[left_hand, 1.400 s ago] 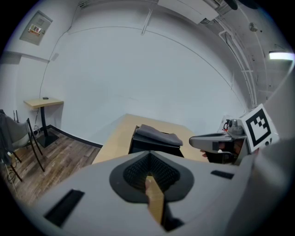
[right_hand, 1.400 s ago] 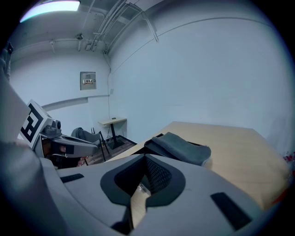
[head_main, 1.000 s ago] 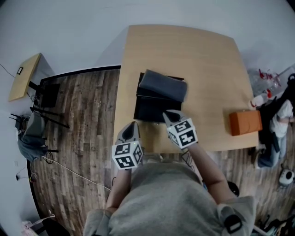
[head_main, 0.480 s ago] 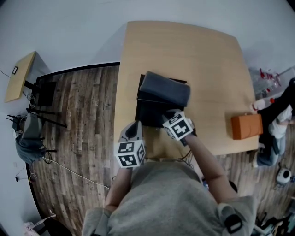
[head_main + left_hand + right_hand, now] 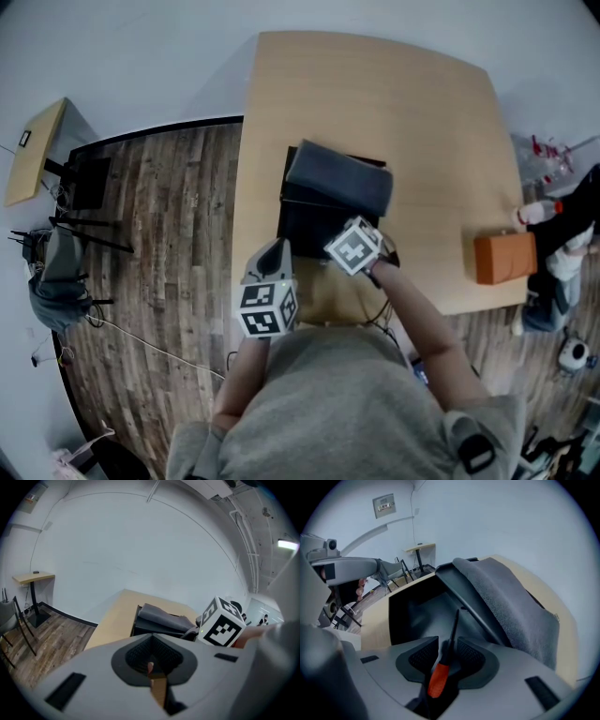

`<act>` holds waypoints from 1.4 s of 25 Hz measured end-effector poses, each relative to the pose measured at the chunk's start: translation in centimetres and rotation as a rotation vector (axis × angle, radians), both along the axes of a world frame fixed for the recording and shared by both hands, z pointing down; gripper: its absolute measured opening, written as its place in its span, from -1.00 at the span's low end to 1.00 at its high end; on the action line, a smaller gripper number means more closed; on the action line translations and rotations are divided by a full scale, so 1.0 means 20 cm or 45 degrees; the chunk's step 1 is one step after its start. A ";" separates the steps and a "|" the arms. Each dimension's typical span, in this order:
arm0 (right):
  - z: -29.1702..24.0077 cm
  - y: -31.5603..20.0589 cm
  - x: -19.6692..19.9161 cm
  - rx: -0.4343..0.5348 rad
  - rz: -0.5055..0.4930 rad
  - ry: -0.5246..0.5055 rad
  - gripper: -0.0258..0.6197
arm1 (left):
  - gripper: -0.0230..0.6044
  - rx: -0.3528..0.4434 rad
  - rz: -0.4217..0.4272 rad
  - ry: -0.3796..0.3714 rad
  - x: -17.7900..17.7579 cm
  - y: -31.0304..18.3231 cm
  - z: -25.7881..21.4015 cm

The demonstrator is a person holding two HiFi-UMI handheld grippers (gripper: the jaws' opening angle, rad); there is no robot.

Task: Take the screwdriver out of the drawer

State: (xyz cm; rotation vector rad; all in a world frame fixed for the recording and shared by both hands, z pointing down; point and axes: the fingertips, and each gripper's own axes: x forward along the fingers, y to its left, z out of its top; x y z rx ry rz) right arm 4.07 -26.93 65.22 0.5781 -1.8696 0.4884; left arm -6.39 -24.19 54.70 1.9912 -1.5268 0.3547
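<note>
**Right jaws spread over the screwdriver in the open drawer**

A pale wooden table [image 5: 422, 141] stands by a light wall above plank flooring. In the head view, a black cabinet [image 5: 323, 202] topped with a grey cloth [image 5: 337, 178] sits toward 7 o'clock of the tabletop. An orange block [image 5: 504, 258] lies at 4 o'clock near the edge. The drawer [image 5: 412, 616] is pulled out toward the person. The right gripper [image 5: 445, 657] points steeply down into it. Its jaws have just been opening and stand wide, with the screwdriver [image 5: 446, 649] lying between them on the drawer floor, not pinched. The left gripper [image 5: 151, 660] waits at 7 o'clock of the cabinet, jaws clenched on nothing.

The step in hand looks to be the grasp. To do it well, sink the pads level with the orange handle and keep them square across the tool. Close firmly, then lift straight up, clear of the drawer's front wall and the overhanging cloth.

In the right gripper view the screwdriver's long axis runs from 6 to 12 o'clock, leaning a shade toward 1. The handle is nearest, and the dark shaft and tip point away into the drawer.
</note>
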 end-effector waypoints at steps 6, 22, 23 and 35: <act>0.04 -0.03 0.02 0.025 -0.133 0.162 -0.56 | -0.92 -0.006 -0.004 0.006 -0.01 -0.02 0.02; 0.06 0.02 0.02 -0.005 -0.228 0.189 -0.76 | -0.92 -0.005 -0.037 0.007 -0.05 -0.03 0.01; 0.05 0.01 0.02 0.004 -0.218 0.186 -0.76 | -0.92 -0.004 -0.036 0.007 -0.05 -0.03 0.01; -0.17 -0.02 -0.04 0.188 -0.081 -0.078 -0.76 | -0.92 0.027 -0.024 0.004 -0.03 0.03 -0.02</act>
